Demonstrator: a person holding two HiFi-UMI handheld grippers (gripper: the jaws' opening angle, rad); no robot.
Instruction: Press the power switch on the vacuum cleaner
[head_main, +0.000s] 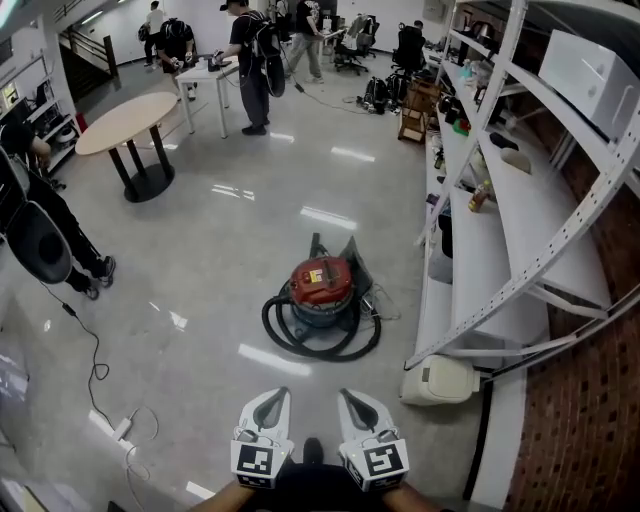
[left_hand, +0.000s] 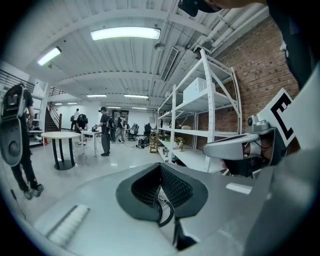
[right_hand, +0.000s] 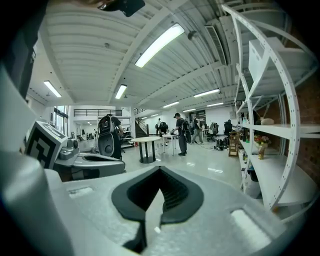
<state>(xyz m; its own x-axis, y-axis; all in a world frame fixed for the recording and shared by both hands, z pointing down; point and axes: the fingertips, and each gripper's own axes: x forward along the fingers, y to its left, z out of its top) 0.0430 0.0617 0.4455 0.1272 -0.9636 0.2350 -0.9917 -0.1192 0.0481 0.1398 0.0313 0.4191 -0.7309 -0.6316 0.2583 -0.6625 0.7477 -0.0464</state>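
Note:
The vacuum cleaner (head_main: 322, 290) stands on the glossy floor, a red-topped drum with a yellow label and a black hose (head_main: 320, 345) coiled round its base. Its power switch is too small to make out. My left gripper (head_main: 268, 403) and right gripper (head_main: 357, 403) are side by side at the bottom of the head view, well short of the vacuum and pointing toward it. Both are shut with nothing held. In the left gripper view the left gripper (left_hand: 161, 172) has its jaws together; the right gripper view shows the same of the right gripper (right_hand: 160, 172).
A white shelving rack (head_main: 520, 200) with small items runs along the brick wall at right, with a white bin (head_main: 438, 380) at its foot. A round table (head_main: 125, 122) stands at far left. A cable and power strip (head_main: 120, 428) lie on the floor. Several people stand at the back.

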